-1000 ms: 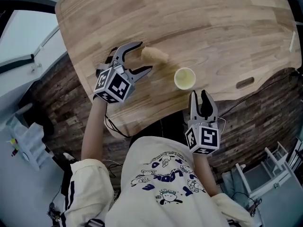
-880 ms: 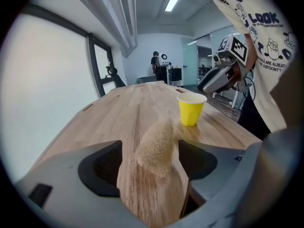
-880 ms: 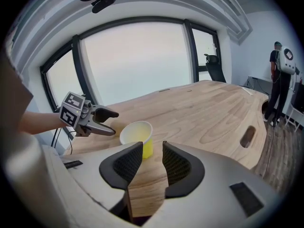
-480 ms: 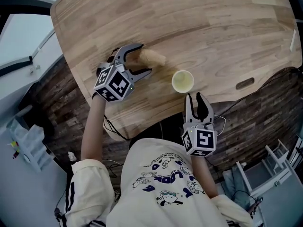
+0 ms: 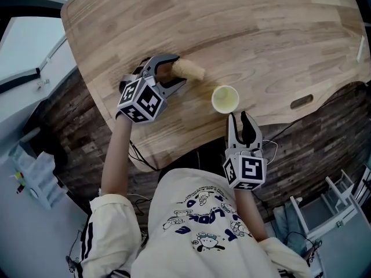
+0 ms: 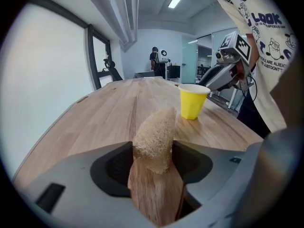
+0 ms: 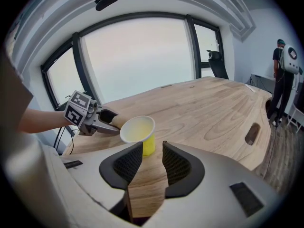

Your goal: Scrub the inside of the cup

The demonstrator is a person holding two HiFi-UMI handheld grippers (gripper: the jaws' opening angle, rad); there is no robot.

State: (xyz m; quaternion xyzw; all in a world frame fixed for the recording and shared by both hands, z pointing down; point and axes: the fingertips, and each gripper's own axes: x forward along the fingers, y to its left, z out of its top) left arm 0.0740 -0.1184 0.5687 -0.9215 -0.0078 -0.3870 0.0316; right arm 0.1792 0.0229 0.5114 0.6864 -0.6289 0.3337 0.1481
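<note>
Left gripper (image 5: 177, 70): jaws had just been closing, pads meeting the flanks of the loofah sponge (image 5: 192, 69) on the table (image 5: 261, 33). The yellow cup (image 5: 225, 98) stood upright at the sponge's 4 o'clock. The right gripper (image 5: 243, 116), unclenched and empty, waited at the cup's 6 o'clock. A firm, centred pinch seemed advisable before lifting.

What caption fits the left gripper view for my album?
Left tongs, just closing, pinch a sponge on the wooden table; yellow cup beyond.
</note>
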